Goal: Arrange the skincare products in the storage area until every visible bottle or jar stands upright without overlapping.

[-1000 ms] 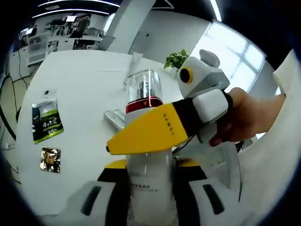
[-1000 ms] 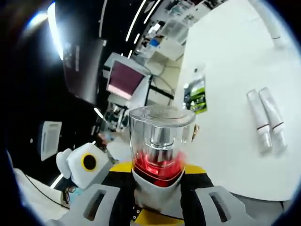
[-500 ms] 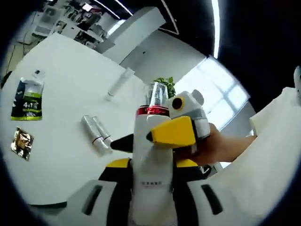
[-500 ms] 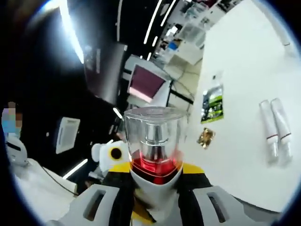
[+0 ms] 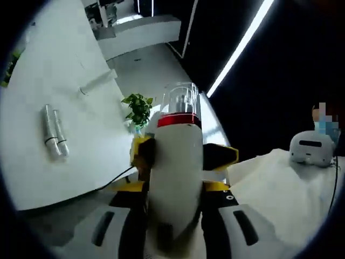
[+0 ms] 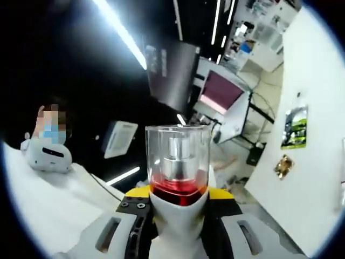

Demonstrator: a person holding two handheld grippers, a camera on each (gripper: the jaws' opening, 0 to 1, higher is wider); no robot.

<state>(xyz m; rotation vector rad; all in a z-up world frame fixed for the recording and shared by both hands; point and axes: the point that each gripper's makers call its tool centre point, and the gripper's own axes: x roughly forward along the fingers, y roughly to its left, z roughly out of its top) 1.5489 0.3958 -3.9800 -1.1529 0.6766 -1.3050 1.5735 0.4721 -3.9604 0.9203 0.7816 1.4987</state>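
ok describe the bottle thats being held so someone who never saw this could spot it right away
Start at the white table, where two silver tubes lie side by side; the bottle is up off it, gripped between both pairs of yellow and black jaws. Unlike the slim tubes, it has a fat white body, a red band at the neck and a clear cap over a silver pump.

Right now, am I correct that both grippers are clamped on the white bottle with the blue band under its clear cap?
Nearly: the band is red, not blue, as the right gripper view shows. Both the left gripper and the right gripper are indeed clamped on the white bottle with the clear cap.
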